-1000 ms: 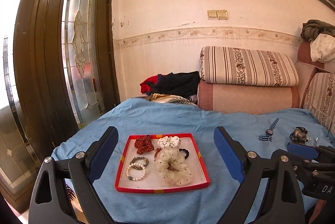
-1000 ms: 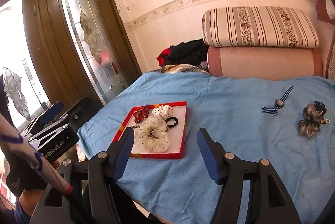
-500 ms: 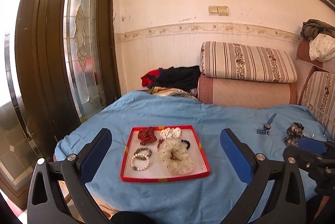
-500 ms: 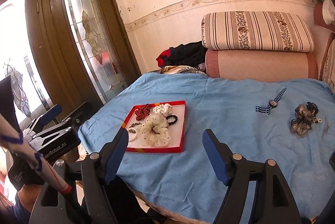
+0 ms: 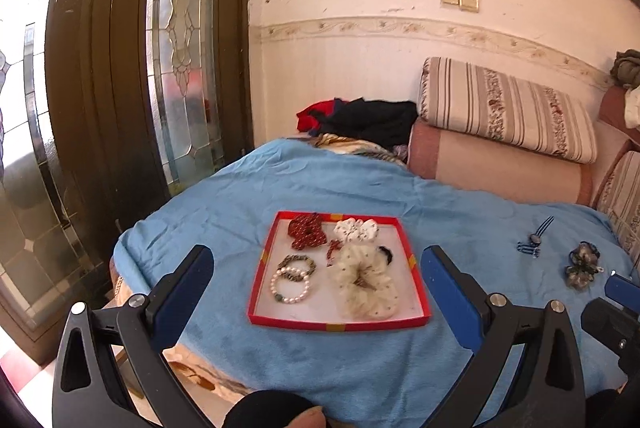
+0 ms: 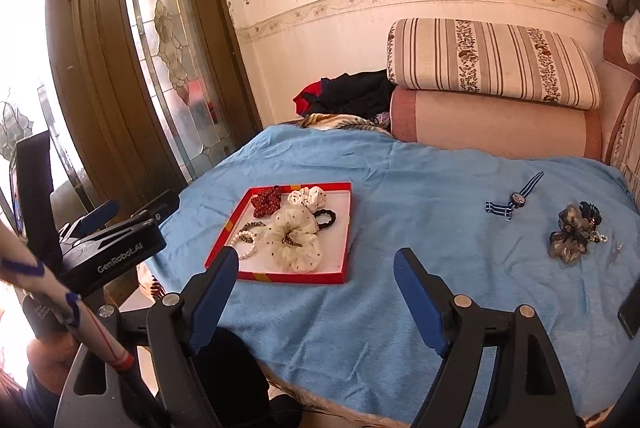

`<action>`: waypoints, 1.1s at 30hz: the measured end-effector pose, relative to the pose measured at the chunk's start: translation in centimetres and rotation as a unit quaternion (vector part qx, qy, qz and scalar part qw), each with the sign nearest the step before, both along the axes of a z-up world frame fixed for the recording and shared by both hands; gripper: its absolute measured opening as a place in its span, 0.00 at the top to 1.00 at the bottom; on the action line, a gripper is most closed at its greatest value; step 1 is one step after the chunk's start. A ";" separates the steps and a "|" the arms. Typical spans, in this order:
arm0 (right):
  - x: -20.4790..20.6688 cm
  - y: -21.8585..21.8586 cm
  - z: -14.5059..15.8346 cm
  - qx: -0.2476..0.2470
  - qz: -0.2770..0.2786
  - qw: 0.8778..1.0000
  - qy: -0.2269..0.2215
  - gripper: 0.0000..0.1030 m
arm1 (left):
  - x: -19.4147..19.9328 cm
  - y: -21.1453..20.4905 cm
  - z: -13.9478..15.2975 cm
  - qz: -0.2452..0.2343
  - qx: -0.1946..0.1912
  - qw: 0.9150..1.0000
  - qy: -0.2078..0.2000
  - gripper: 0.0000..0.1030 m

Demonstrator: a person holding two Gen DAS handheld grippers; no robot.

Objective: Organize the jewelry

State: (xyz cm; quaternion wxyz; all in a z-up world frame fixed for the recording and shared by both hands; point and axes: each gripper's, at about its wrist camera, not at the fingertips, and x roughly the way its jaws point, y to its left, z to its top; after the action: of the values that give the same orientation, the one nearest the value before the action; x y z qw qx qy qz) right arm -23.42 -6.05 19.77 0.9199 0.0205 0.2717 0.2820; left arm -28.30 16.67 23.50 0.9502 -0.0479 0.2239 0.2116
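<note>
A red-rimmed tray lies on the blue blanket. It holds a cream dotted scrunchie, a red scrunchie, a white scrunchie, a black hair tie and two bead bracelets. A striped-strap watch and a grey-black hair flower lie on the blanket to the right. My left gripper is open and empty, held back from the bed's near edge, facing the tray. My right gripper is open and empty, also off the near edge.
A striped cushion on a pink bolster stands at the back. Dark and red clothes are piled at the back left. A glass-panelled wooden door is at the left. A dark phone lies at the right edge.
Both grippers have pulled back and up from the bed; the tray looks farther away and the near edge of the blanket has come into view. Both stay open.
</note>
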 end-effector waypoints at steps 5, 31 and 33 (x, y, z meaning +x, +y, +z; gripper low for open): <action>0.5 0.8 -1.0 -0.014 0.002 1.000 0.008 0.18 | 1.0 0.6 -1.2 -0.008 -0.004 1.000 0.028 0.00; 0.4 6.8 -3.3 -0.077 0.011 0.997 -0.020 0.16 | 1.4 5.4 -5.7 0.036 -0.033 0.998 0.050 0.00; 0.4 7.1 -3.5 -0.083 0.013 0.996 -0.019 0.16 | 1.3 5.4 -5.8 0.037 -0.031 0.998 0.050 0.00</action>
State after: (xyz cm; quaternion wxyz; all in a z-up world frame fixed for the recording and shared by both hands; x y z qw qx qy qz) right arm -22.98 1.08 16.26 0.9197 -0.0647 0.2771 0.2706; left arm -27.03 22.10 17.69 0.9272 -0.0754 0.2758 0.2419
